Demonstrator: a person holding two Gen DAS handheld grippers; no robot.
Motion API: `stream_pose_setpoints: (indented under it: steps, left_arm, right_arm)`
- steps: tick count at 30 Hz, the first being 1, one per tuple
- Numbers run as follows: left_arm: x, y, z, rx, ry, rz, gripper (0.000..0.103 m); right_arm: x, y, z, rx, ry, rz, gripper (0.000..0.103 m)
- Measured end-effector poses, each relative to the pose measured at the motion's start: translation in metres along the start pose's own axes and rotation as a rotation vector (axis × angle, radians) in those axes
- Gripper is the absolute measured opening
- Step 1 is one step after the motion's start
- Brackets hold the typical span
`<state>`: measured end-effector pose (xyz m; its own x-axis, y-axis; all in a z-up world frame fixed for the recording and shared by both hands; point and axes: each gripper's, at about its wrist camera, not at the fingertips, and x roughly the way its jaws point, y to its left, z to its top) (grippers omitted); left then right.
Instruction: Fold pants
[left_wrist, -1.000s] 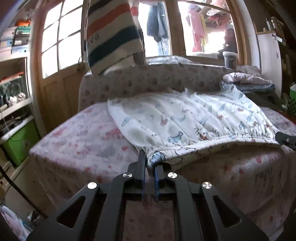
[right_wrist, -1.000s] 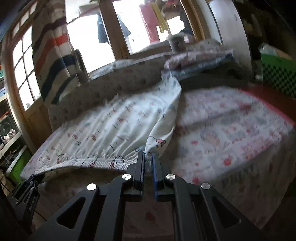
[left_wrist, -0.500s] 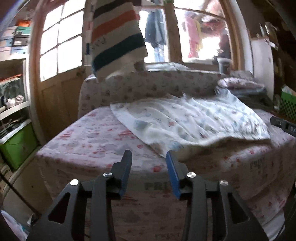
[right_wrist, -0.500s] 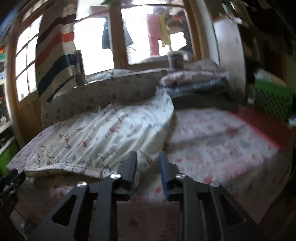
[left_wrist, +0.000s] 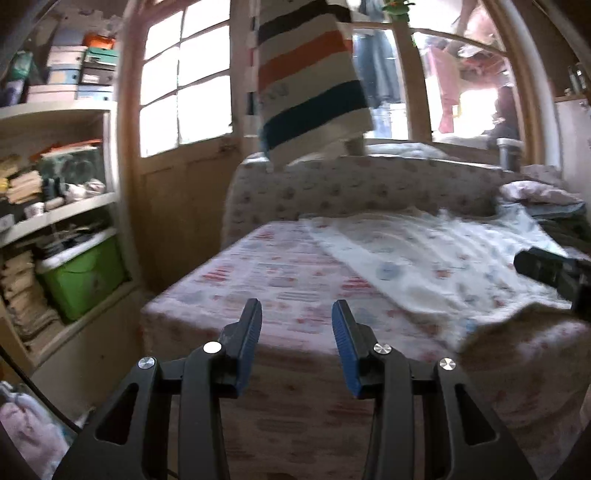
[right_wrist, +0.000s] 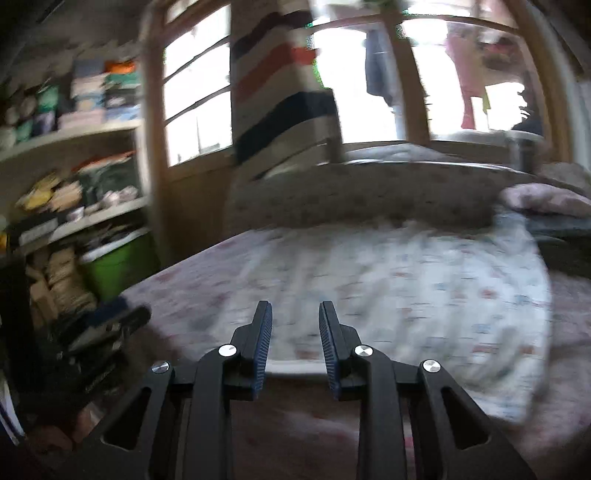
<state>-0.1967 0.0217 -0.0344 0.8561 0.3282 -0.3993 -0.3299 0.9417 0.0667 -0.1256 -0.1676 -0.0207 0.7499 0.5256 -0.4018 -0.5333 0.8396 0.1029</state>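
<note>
Both tools — left tool (left_wrist: 296, 325), right tool (right_wrist: 295, 325) — gape empty. The pants (left_wrist: 436, 266) lie flat on the bed (left_wrist: 266, 266). Grip one side edge squarely — fold it across evenly.

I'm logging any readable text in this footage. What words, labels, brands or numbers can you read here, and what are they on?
None can be read.
Striped towel: faint dark lettering on a pale band, too blurred.
Bed cover: reddish marks on its front drop, too blurred.
Shelf boxes: labels too small.
The right wrist view is motion-blurred throughout.
</note>
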Motion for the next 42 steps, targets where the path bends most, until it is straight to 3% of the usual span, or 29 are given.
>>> stream_pose_setpoints:
  steps: [7, 11, 18, 29, 30, 35, 37, 40, 42]
  left_arm:
    - [0.004, 0.040, -0.005, -0.035, 0.016, 0.112, 0.040]
    - [0.008, 0.048, -0.006, -0.095, 0.025, 0.099, 0.040]
    - [0.017, 0.043, -0.006, -0.083, 0.022, 0.082, 0.041]
    - [0.024, 0.035, -0.001, -0.086, 0.027, 0.061, 0.043]
    - [0.024, 0.035, -0.002, -0.085, 0.028, 0.062, 0.043]
    - [0.028, 0.036, 0.003, -0.083, 0.029, 0.048, 0.044]
    - [0.035, 0.036, 0.014, -0.064, 0.044, 0.038, 0.044]
    - [0.063, 0.036, 0.038, -0.035, 0.138, 0.025, 0.044]
    - [0.084, 0.044, 0.056, -0.101, 0.153, -0.073, 0.044]
  right_arm:
    - [0.027, 0.037, -0.012, -0.084, 0.008, 0.085, 0.027]
    - [0.034, 0.052, -0.025, -0.137, 0.019, 0.073, 0.027]
    - [0.048, 0.053, -0.040, -0.135, 0.070, 0.057, 0.027]
    - [0.048, 0.063, -0.048, -0.228, 0.047, 0.022, 0.033]
    - [0.047, 0.062, -0.048, -0.219, 0.044, 0.023, 0.032]
    - [0.043, 0.051, -0.046, -0.170, 0.022, 0.024, 0.010]
    - [0.042, 0.040, -0.040, -0.098, 0.026, 0.053, 0.010]
    - [0.040, 0.028, -0.031, -0.053, 0.010, 0.032, 0.010]
    - [0.035, 0.028, -0.024, -0.070, -0.029, -0.041, 0.010]
